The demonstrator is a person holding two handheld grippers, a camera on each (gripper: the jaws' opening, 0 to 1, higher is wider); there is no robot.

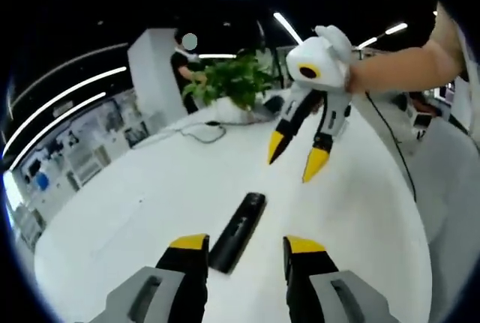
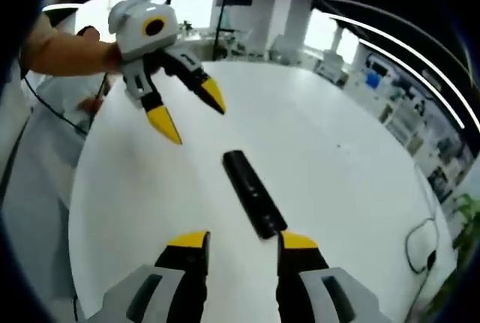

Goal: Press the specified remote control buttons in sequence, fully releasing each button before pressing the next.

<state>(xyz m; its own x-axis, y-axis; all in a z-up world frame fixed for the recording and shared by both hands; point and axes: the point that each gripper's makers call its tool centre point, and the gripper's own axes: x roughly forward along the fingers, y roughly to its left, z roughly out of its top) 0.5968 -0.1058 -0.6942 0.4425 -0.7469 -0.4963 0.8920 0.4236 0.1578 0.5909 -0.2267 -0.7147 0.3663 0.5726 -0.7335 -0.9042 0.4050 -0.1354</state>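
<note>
A black remote control (image 1: 238, 231) lies flat on the white surface (image 1: 142, 188), between the two tools and touched by neither. The left hand-held gripper (image 1: 246, 246) hangs just short of the remote's near end with its yellow-tipped jaws spread, and the right hand-held gripper (image 2: 244, 242) hangs over the opposite end, jaws likewise apart. Farther along the surface sit a potted plant (image 1: 236, 83) and a dark cable (image 1: 201, 131).

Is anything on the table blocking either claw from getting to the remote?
Nothing visible does. The remote lies alone on bare white table, with the left claw open just above its near end and the right claw open over its other end.
</note>
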